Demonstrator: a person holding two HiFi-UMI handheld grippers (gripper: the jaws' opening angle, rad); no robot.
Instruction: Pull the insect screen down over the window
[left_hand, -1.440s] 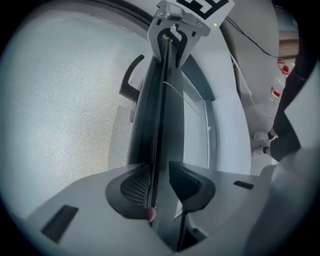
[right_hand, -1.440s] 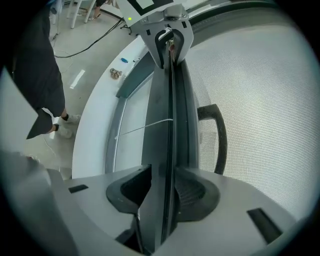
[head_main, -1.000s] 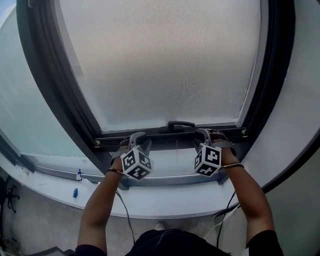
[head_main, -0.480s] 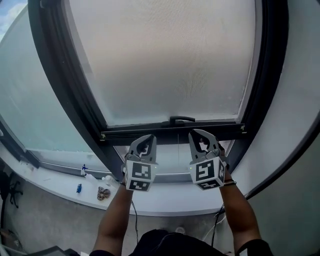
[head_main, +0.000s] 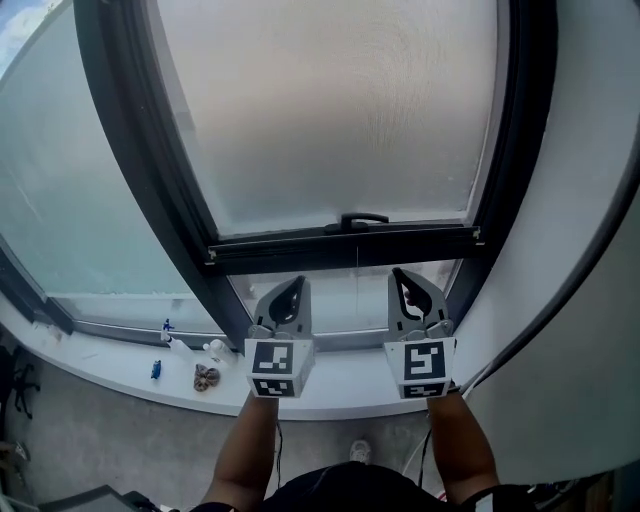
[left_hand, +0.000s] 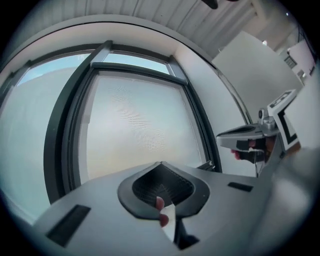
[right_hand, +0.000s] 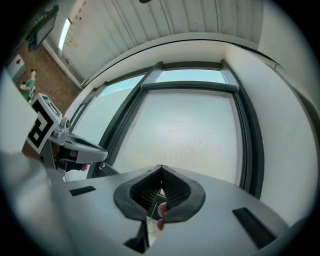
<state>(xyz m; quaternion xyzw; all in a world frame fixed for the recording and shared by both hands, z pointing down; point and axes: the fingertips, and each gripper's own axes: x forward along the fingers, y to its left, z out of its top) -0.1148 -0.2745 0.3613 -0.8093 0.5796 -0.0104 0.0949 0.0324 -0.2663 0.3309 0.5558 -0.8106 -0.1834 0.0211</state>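
Note:
The pale mesh insect screen (head_main: 330, 110) covers most of the dark-framed window. Its dark bottom bar (head_main: 300, 250) carries a small handle (head_main: 363, 219), and a strip of bare glass (head_main: 340, 300) shows beneath it. My left gripper (head_main: 297, 283) and right gripper (head_main: 398, 271) hang side by side below the bar, apart from it, both shut with nothing between the jaws. The left gripper view shows its shut jaws (left_hand: 160, 164) before the screen (left_hand: 135, 125), and the right gripper view shows its shut jaws (right_hand: 161, 166) before the screen (right_hand: 185, 135).
The white sill (head_main: 120, 370) holds a small blue-and-white bottle (head_main: 165, 330) and some small bits (head_main: 207, 376). A fixed glass pane (head_main: 80, 200) lies to the left and a white wall (head_main: 570, 230) to the right. Cables hang under my arms.
Both grippers have left the bottom bar and drawn back toward me, rolling upright. Their jaws have closed empty. The view has shifted, so the bar sits higher.

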